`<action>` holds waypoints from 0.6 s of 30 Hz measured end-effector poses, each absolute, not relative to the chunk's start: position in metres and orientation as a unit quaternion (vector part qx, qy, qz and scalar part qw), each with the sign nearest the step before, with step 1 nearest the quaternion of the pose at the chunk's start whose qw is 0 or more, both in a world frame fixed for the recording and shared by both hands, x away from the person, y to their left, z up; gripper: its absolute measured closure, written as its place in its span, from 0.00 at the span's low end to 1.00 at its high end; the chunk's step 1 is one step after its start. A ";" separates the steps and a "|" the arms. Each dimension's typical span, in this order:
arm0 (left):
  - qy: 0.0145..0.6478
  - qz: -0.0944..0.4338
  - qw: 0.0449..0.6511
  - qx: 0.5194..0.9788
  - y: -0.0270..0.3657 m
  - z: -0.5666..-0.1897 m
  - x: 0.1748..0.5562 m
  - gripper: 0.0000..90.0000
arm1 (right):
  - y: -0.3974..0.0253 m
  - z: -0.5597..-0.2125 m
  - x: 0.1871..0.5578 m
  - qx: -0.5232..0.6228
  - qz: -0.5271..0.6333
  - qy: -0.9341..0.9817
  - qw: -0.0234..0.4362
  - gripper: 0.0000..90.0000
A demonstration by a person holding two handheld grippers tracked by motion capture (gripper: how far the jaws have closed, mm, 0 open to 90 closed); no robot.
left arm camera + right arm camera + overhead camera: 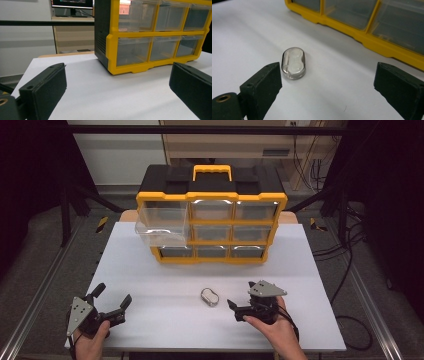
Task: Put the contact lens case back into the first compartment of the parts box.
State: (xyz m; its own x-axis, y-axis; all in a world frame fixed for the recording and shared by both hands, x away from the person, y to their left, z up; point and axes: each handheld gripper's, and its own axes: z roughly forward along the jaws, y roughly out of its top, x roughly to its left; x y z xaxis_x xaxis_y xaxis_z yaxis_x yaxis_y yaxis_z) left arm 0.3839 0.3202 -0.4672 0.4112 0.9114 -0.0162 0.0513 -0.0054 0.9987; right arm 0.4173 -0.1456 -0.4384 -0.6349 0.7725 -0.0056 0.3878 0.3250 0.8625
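While tongs gape | oval glossy capsule (293, 63) on matte white table (165, 320)

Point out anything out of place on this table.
The organizer's top-left drawer is pulled well out and sagging, while the others sit flush. A small capsule-shaped case lies loose on the table near the right gripper.

White table (150, 270); yellow-and-black drawer organizer (212, 215) at the back (one drawer out); small oval case (210, 296) nearer.
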 end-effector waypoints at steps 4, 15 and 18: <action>0.397 0.369 0.580 0.609 0.319 -0.468 0.384 0.01 | -0.136 -0.439 0.420 0.362 0.434 0.801 0.200 0.08; 0.389 0.368 0.579 0.615 0.316 -0.467 0.386 0.01 | -0.110 -0.441 0.425 0.343 0.407 0.830 0.167 0.08; 0.389 0.367 0.579 0.616 0.314 -0.467 0.386 0.01 | -0.104 -0.441 0.427 0.340 0.400 0.836 0.161 0.08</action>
State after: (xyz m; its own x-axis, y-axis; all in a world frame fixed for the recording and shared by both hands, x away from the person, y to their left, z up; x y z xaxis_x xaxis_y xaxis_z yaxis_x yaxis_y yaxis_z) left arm 0.3864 0.3145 -0.4675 0.4288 0.9034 0.0023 0.0542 -0.0283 0.9981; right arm 0.4269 -0.1041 -0.4413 -0.7169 0.6972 0.0022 0.4390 0.4489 0.7783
